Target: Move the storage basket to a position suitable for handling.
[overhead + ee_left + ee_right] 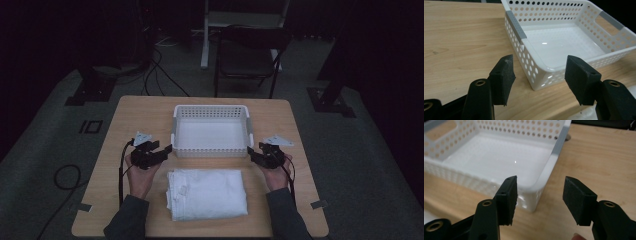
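While both hands rest on a wooden table [135,115], each holds a black two-jaw gripper with its jaws spread wide and nothing between them. From the high view, the left gripper [167,149] points at the near left corner of a white perforated basket [211,111], just beside it. The right gripper [251,151] points at the near right corner, also just beside it. In the left gripper view, the left gripper [539,72] frames that basket [534,70] corner between its pads. In the right gripper view, the right gripper [539,195] frames the other corner of the basket [541,185]. The basket's inside is bare. Nearer the person, between the forearms, a folded white cloth [207,194] lies flat on the table, just in front of the basket. Beyond the table stands a dark chair [247,55] on a grey floor.
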